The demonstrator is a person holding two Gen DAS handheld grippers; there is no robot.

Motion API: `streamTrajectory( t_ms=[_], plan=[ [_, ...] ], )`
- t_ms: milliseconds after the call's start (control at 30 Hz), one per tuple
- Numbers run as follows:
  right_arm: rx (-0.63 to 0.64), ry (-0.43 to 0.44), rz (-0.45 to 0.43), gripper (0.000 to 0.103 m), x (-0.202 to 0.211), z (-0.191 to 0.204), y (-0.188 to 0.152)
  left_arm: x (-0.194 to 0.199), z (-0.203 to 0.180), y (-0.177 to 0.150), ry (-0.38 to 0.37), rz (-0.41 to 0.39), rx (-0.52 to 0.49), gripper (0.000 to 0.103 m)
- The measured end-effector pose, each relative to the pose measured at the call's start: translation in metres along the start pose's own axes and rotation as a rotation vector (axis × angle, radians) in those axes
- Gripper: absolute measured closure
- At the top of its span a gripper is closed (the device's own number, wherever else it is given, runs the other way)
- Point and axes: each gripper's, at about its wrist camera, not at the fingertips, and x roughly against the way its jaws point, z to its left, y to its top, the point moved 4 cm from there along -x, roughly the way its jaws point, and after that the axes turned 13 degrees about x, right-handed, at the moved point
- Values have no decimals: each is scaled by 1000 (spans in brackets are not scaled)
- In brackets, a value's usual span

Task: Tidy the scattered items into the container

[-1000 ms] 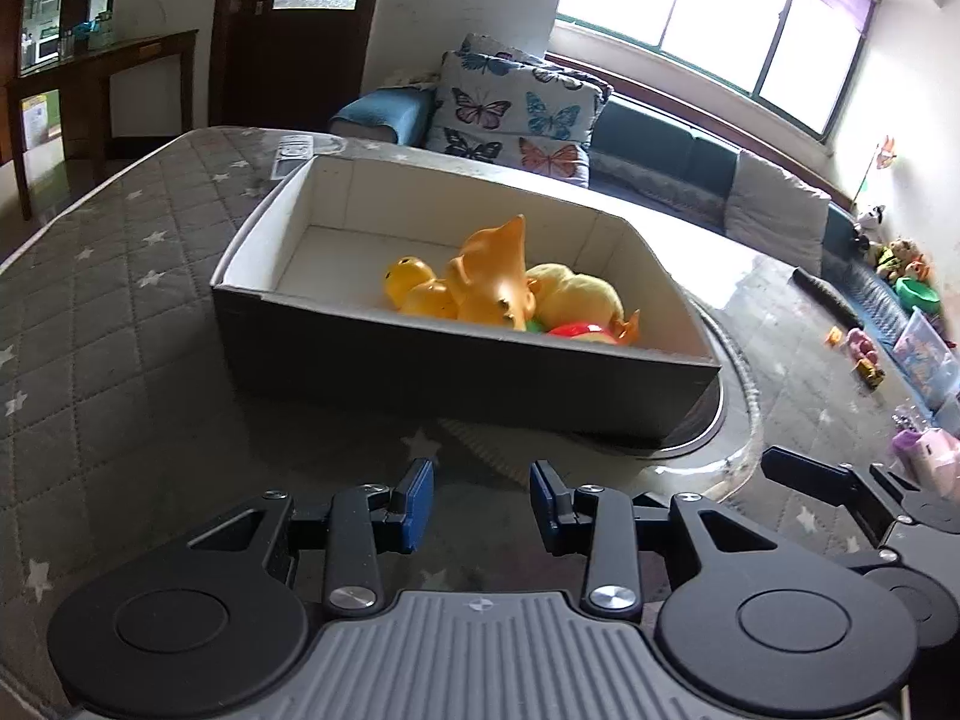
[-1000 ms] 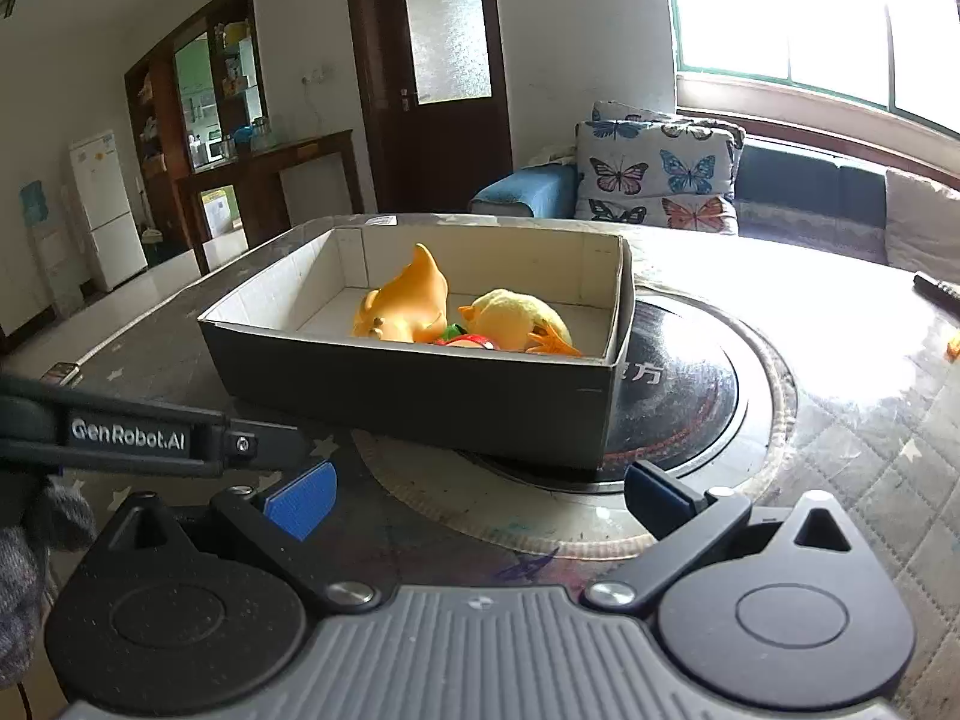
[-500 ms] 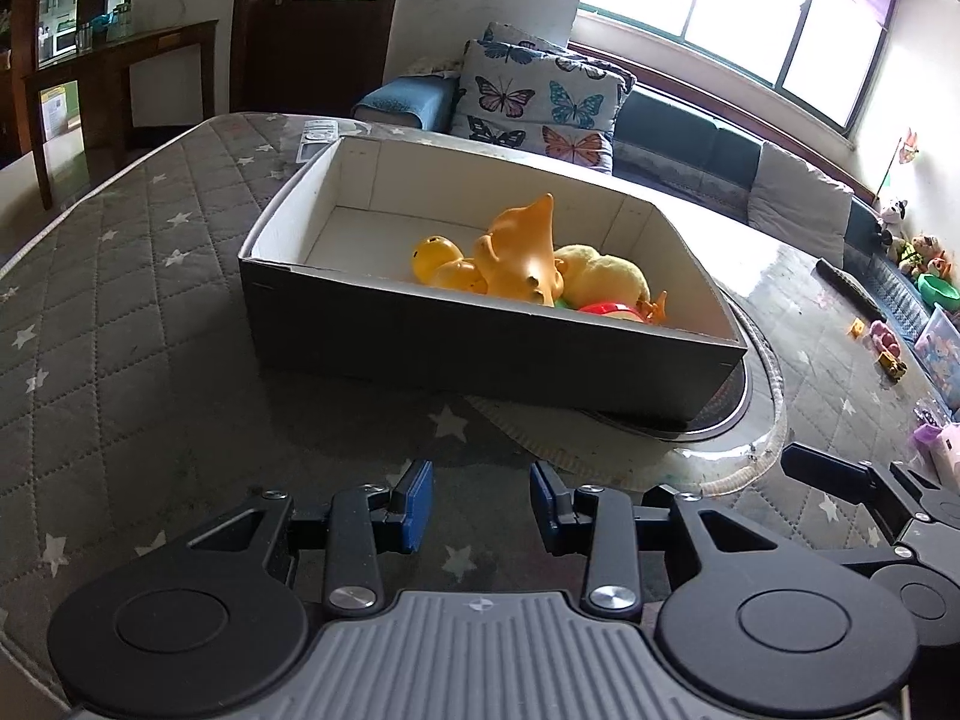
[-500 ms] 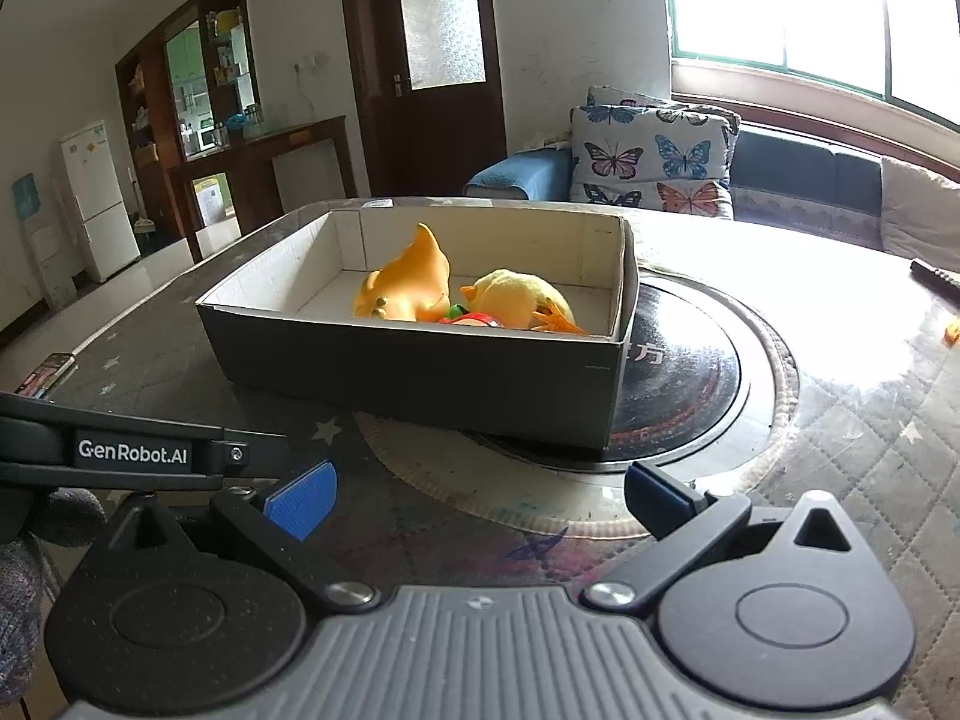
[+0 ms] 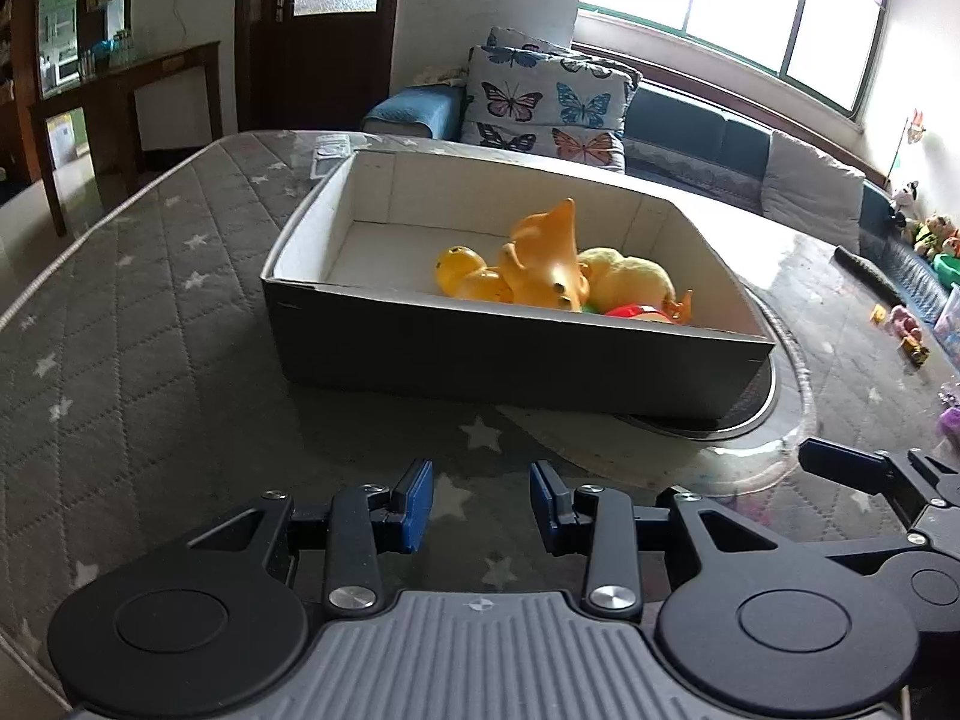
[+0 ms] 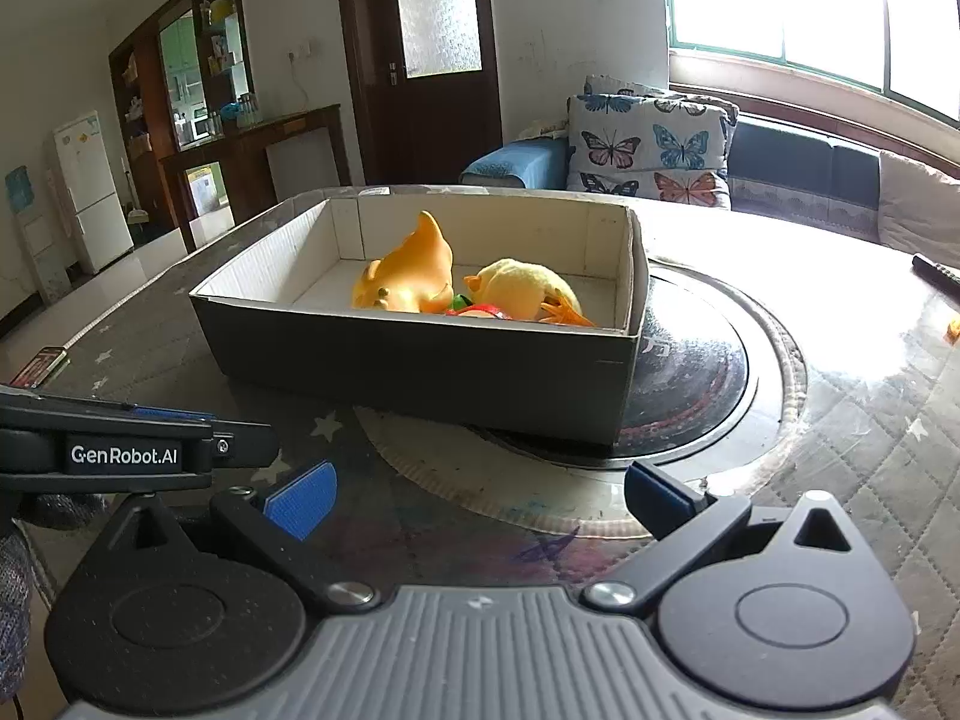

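A dark cardboard box [image 5: 510,354] [image 6: 420,360] with a white inside sits on the table ahead of both grippers. Inside lie an orange rubber toy [image 5: 549,252] [image 6: 414,273], a yellow plush chick [image 5: 627,282] [image 6: 522,288], two yellow balls [image 5: 459,264] and a red item [image 5: 636,312]. My left gripper [image 5: 480,501] hovers over the quilted table in front of the box, jaws parted by a narrow gap with nothing between them. My right gripper [image 6: 474,495] stands wide open and empty, also short of the box.
The box rests partly on a round black hotplate [image 6: 690,372] set in the table. Small toys [image 5: 900,324] lie at the table's right edge. A dark remote [image 6: 936,273] lies far right. A sofa with butterfly cushions [image 5: 546,102] stands behind.
Both grippers have drawn back from the box, which looks smaller and farther now. The jaws have kept the same openings.
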Motion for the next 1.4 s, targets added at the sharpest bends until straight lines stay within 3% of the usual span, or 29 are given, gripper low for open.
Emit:
streamTrajectory(
  t_ms=[200, 500, 1400],
  plan=[
    [1, 5, 16, 0, -7, 3, 1, -2, 1, 5, 45, -42, -40, 65],
    [-4, 14, 39, 0, -19, 1, 4, -13, -1, 11, 94, -35, -95, 65],
    [-27, 17, 100, 0, -41, -7, 0, -34, -12, 14, 116, -6, -145, 65]
  ],
)
